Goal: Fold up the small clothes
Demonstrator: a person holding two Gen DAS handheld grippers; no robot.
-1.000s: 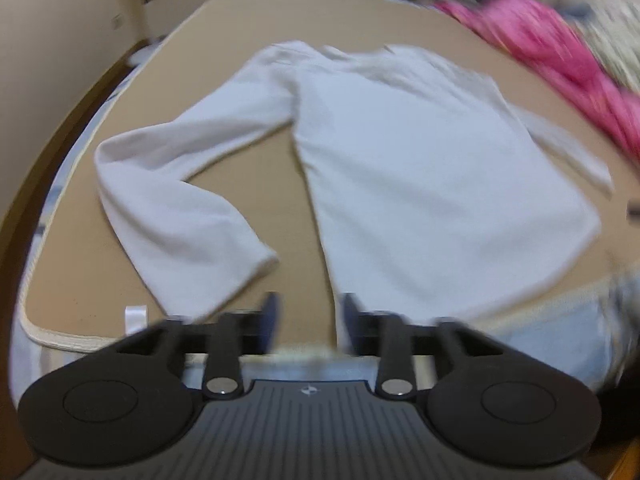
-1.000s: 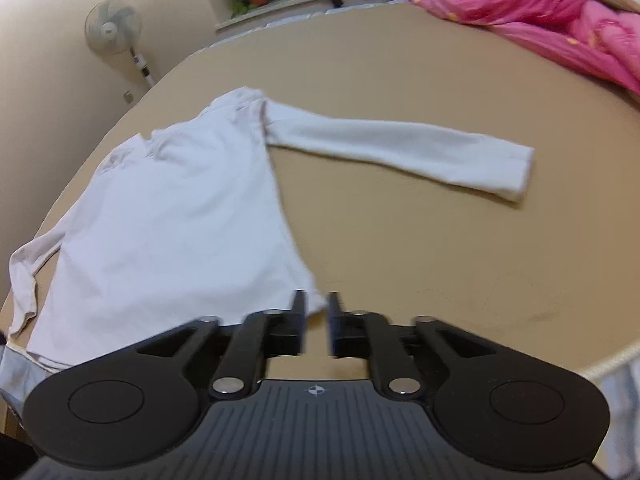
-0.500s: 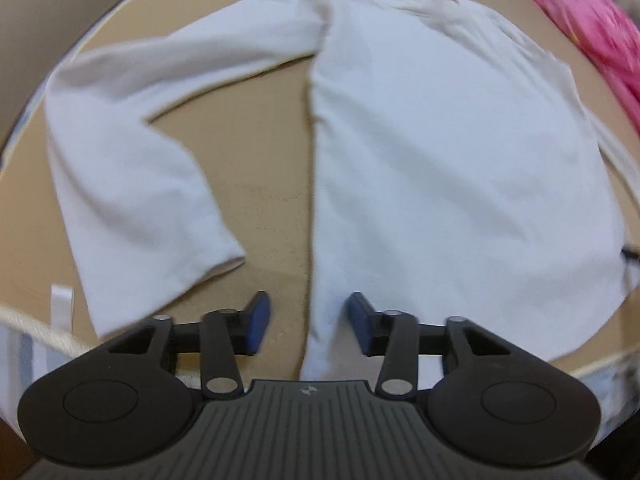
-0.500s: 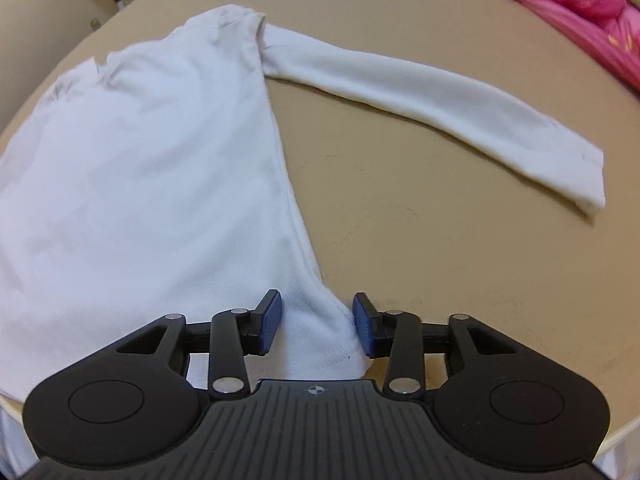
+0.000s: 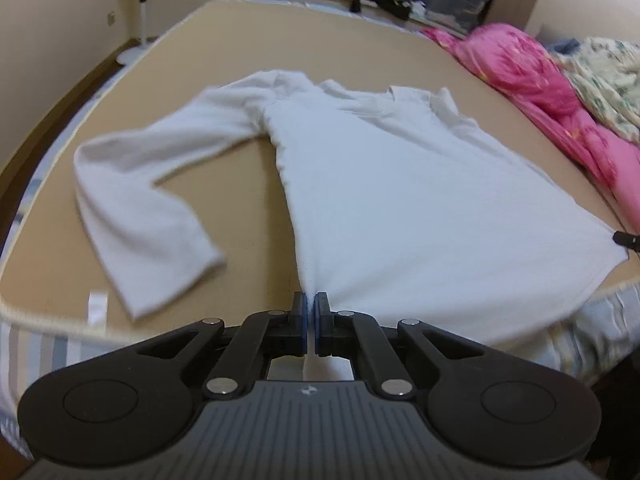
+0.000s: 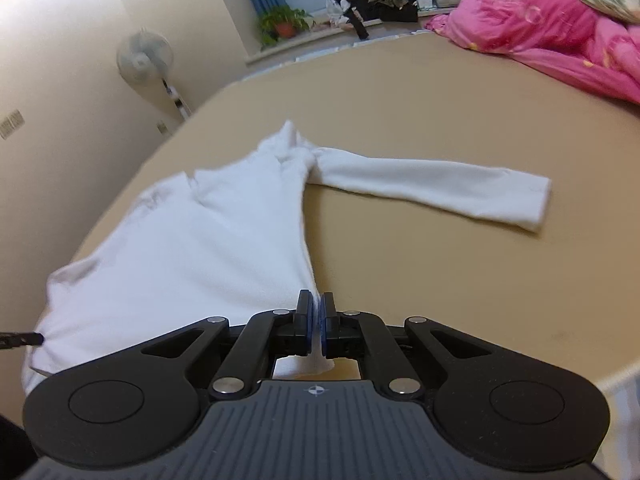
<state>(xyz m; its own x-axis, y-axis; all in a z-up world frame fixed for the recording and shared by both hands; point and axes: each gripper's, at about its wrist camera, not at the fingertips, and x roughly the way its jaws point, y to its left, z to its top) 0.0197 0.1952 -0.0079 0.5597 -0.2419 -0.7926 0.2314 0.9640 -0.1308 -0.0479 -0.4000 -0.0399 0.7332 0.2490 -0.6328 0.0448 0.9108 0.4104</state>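
Two claws, both clamped on the hem corners of the white long-sleeved shirt (image 5: 408, 200)! Left claw (image 5: 311, 302) pinches the corner at bottom centre of its frame, right claw (image 6: 316, 304) bites cloth at bottom centre of its own. Shirt lies spread across the tan bed (image 6: 440, 100), one sleeve (image 6: 432, 188) stretched toward the right of the right wrist frame. Pink quilt (image 5: 540, 92) bunches at upper right, fan (image 6: 144, 60) stands upper left.
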